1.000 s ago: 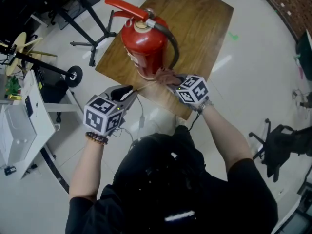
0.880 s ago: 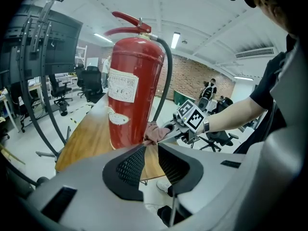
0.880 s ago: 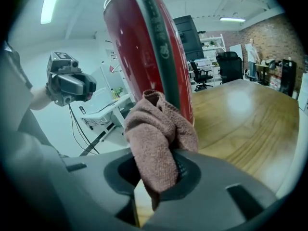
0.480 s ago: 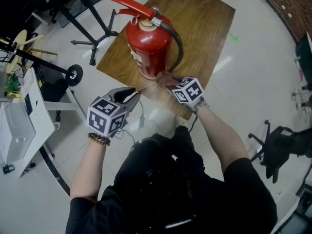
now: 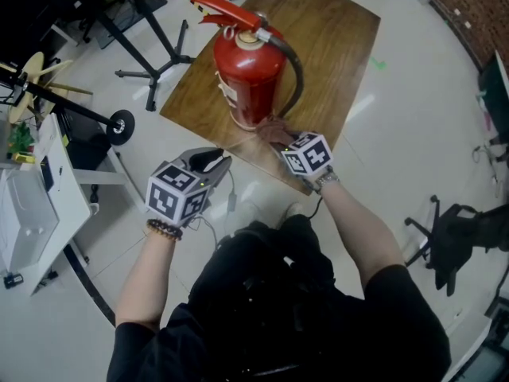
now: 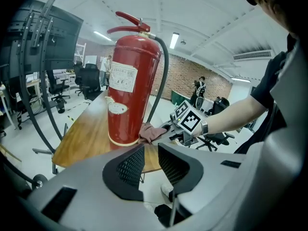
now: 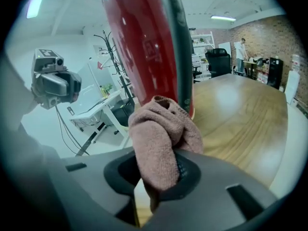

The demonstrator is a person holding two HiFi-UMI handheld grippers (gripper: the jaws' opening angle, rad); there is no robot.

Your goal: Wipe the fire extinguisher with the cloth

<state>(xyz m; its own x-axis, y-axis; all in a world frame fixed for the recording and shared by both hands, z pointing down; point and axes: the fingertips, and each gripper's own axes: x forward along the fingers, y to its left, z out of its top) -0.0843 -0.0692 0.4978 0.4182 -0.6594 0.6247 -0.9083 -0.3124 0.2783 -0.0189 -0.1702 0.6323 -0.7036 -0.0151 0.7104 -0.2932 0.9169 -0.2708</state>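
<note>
A: State of right gripper (image 7: 159, 170)?

B: Clenched on pink-brown cloth (image 7: 161, 129); cloth bunched, standing up out of the jaws; top of bunch against lower red wall of fire extinguisher (image 7: 139, 37), just beside black hose (image 7: 180, 42).

A: Place of fire extinguisher?

B: Upright on wooden table (image 5: 338, 38), near the edge closest to the person; sealed cylinder, contents not visible.

A: State of left gripper (image 6: 150, 154)?

B: Released; pads (image 6: 131, 166) apart, open gap between; held off the table edge, apart from fire extinguisher.

A: Differences between views?

B: Left gripper view only: white label (image 6: 122, 78) on cylinder; wristwatch (image 6: 205, 127) behind right marker cube. Head view only: black stand legs (image 5: 147, 73) on pale floor. Right gripper view only: left gripper seen at far left, in the air.
</note>
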